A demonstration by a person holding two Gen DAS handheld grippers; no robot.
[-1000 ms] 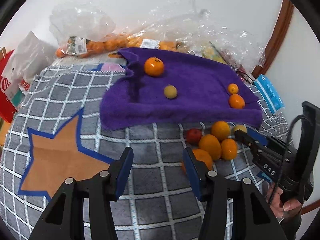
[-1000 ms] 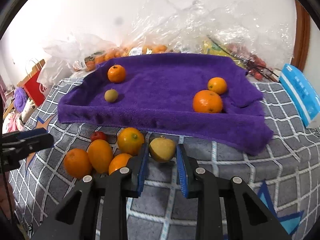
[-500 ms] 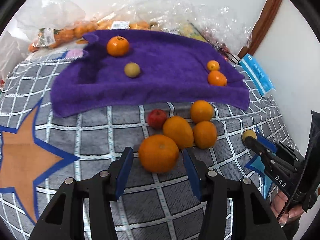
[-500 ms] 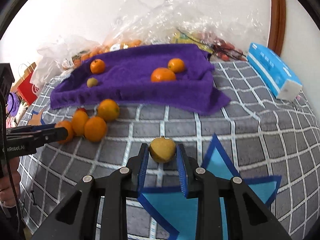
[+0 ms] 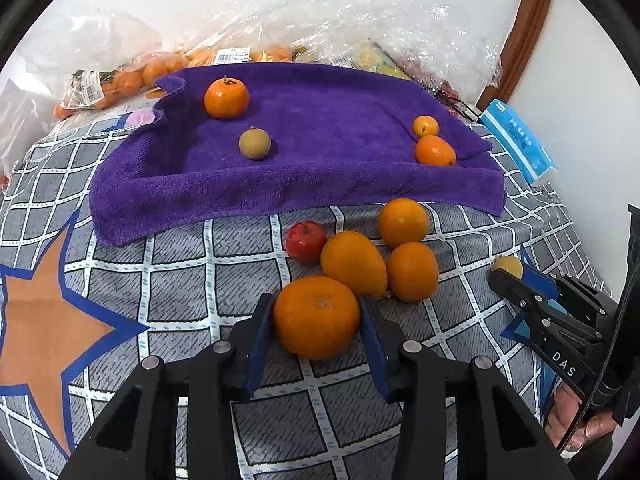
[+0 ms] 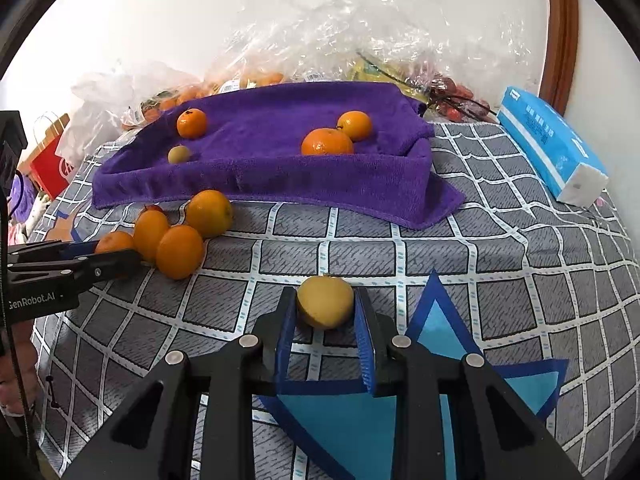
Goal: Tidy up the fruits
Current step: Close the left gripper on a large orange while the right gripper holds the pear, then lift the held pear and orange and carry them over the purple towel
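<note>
Left gripper had closed in on the big orange over the last second: a second ago its pads framed bare quilt with the orange off to the right, half a second ago the orange sat between wide-spread pads, and now both blue pads were right against its sides, jaws narrowed around it; a firm pinch could not be confirmed, it looked like first contact. Orange was apparently resting on the checked quilt, at the near edge of the loose pile with the red fruit and three other orange fruits. Right gripper was clamped on the yellow-brown fruit, jaws pinching it at both sides. That fruit had travelled: a second ago it was held just beside the pile below the purple towel; now it was well apart from the pile, out over the quilt near the blue star patch; lifted or touching down could not be told. Towel carried four fruits: an orange and a small greenish one at left, two oranges at right. Judgement: sorting was partway, both hands busy at once, one fruit being relocated, the next one about to be gripped; pile of five not yet sorted.
</note>
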